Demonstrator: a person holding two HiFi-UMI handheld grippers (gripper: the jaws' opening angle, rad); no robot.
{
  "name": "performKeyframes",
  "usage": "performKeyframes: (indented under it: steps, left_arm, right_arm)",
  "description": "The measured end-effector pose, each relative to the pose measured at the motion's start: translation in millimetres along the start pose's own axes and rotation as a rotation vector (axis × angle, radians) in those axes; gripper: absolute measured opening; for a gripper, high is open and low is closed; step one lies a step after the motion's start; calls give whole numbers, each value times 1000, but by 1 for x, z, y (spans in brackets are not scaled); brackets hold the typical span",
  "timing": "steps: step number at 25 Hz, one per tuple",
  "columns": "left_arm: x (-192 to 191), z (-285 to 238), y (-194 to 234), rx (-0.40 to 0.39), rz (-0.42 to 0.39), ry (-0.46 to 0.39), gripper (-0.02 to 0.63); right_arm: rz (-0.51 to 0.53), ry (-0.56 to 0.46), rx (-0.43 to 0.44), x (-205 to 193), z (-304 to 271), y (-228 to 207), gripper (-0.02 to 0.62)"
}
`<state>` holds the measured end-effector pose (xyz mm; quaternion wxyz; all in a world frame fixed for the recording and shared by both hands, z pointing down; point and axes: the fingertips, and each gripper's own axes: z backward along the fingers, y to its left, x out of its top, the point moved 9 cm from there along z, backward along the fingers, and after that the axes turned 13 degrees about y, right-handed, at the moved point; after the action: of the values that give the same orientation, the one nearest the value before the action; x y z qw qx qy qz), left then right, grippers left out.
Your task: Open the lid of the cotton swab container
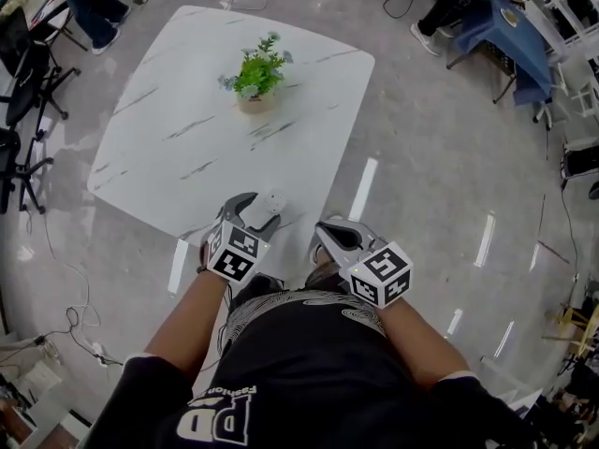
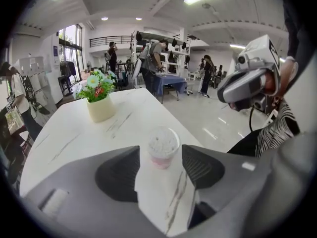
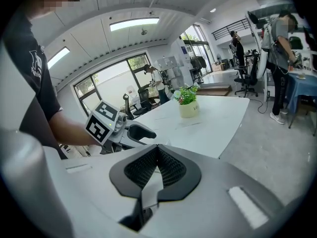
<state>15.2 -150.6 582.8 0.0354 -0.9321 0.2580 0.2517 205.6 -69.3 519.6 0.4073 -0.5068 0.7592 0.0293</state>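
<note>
The cotton swab container [image 2: 163, 146], a small round clear tub with a white lid on it, stands near the front edge of the white marble table [image 1: 187, 138]. In the head view the container [image 1: 271, 202] sits just ahead of my left gripper [image 1: 257, 211]. My left gripper [image 2: 161, 171] is open wide, with the tub in the gap at its tips. Neither pad [image 2: 118, 175] touches the tub. My right gripper [image 1: 326, 232] hangs off the table's front edge, to the right of the left one. In its own view the right gripper [image 3: 157, 150] is shut on nothing.
A potted green plant [image 1: 255, 75] stands mid-table, well beyond the container. Black office chairs [image 1: 23, 110] line the left side. A blue-covered table [image 1: 510, 36] and standing people are at the far right. Shiny grey floor [image 1: 440, 176] lies right of the table.
</note>
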Motion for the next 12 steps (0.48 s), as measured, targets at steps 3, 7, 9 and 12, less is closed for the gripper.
performKeyframes:
  steps: [3,7,9,12]
  left_arm:
    - [1,-10,-2,0,4,11,311]
    - [2,-23,-3,5,-3,11,318]
    - [1,-30,-3,1,-17,17,318]
    - [-2,-41,-6,-3,-35,51,318]
  right_arm:
    - [-4,8,11,-2,-1,-4,0]
    - [-15,14,19,-3,-2,-11,0]
    - [-14,16,24,-3,-3,-13,0]
    - [-15,18,29,-3,-5,-17,0]
